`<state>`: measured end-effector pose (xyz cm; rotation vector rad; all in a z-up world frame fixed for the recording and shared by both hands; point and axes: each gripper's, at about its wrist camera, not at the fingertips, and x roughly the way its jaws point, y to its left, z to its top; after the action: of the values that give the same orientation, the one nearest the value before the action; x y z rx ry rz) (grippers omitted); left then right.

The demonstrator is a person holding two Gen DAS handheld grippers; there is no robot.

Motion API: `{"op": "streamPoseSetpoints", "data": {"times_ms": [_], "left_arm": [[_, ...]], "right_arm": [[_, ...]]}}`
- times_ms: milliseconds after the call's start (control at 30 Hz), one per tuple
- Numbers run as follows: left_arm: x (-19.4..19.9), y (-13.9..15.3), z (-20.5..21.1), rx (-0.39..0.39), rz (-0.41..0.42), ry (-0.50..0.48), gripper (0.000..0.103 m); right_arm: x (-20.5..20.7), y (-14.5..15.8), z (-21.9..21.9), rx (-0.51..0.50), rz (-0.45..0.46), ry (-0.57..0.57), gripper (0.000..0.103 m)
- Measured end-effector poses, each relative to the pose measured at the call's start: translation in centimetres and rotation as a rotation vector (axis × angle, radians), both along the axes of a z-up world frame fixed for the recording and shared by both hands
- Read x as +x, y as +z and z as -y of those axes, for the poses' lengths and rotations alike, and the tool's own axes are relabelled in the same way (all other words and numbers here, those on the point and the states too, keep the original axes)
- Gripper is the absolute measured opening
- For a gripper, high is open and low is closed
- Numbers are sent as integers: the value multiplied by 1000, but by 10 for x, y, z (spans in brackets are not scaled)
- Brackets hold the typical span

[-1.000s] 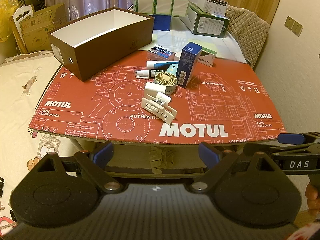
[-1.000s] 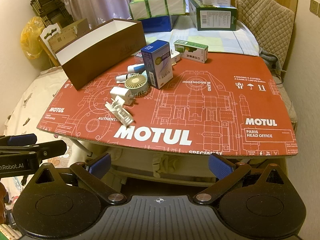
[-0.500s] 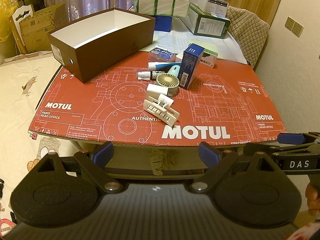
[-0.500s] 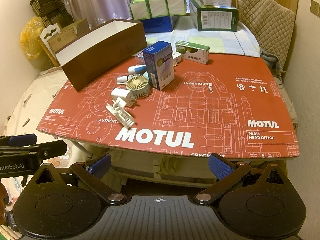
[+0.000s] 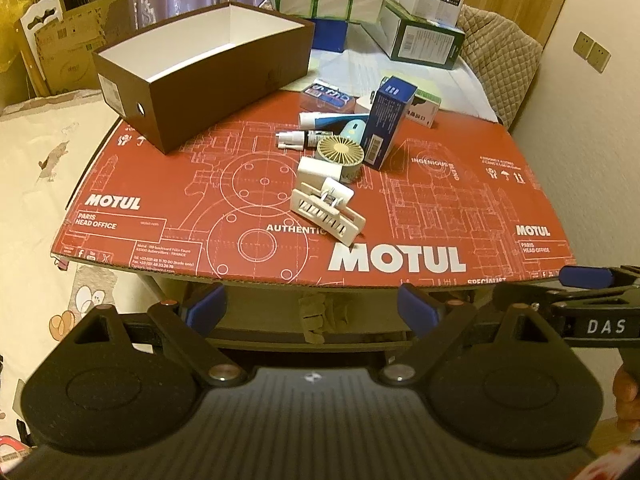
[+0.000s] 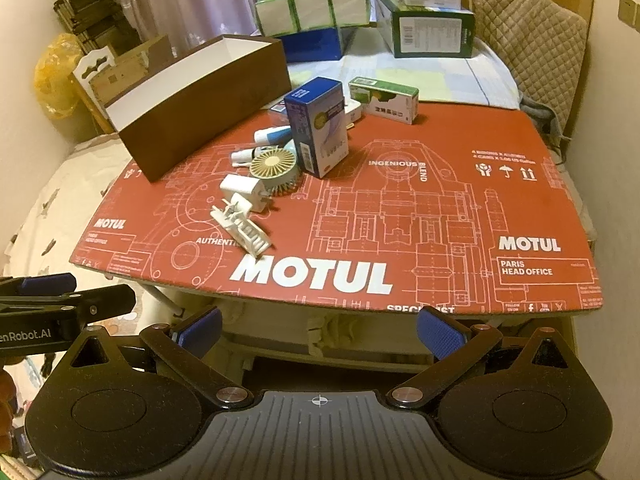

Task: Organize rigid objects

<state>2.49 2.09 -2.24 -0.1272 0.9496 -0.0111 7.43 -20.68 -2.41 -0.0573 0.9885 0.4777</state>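
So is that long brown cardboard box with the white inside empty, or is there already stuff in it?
Apparently empty: the long brown cardboard box is open-topped, showing only bare white inner walls; its floor is hidden.

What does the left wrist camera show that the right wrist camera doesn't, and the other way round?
Only the left wrist view shows the round hole in the brown box's end and the right gripper from the side. Only the right wrist view shows the yellow bag and the left gripper. Both show the brown box, fan and blue carton.
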Motion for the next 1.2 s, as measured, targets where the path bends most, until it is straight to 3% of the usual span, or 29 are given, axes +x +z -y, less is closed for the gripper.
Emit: {"op": "streamPoseSetpoints", "data": {"times_ms": [300, 600, 1100, 1200], "left_arm": [[22, -18, 11, -10, -39, -2, 90], [67, -32, 18, -29, -25, 107, 89], [146, -75, 30, -21, -89, 340, 72], [153, -78, 29, -28, -100, 384, 63]], "right_arm": [[16, -5, 12, -11, -21, -19, 101], [72, -11, 9, 19, -16, 57, 101], [181, -19, 1, 19, -7, 225, 101], [195, -22, -3, 18, -13, 258, 101]]}}
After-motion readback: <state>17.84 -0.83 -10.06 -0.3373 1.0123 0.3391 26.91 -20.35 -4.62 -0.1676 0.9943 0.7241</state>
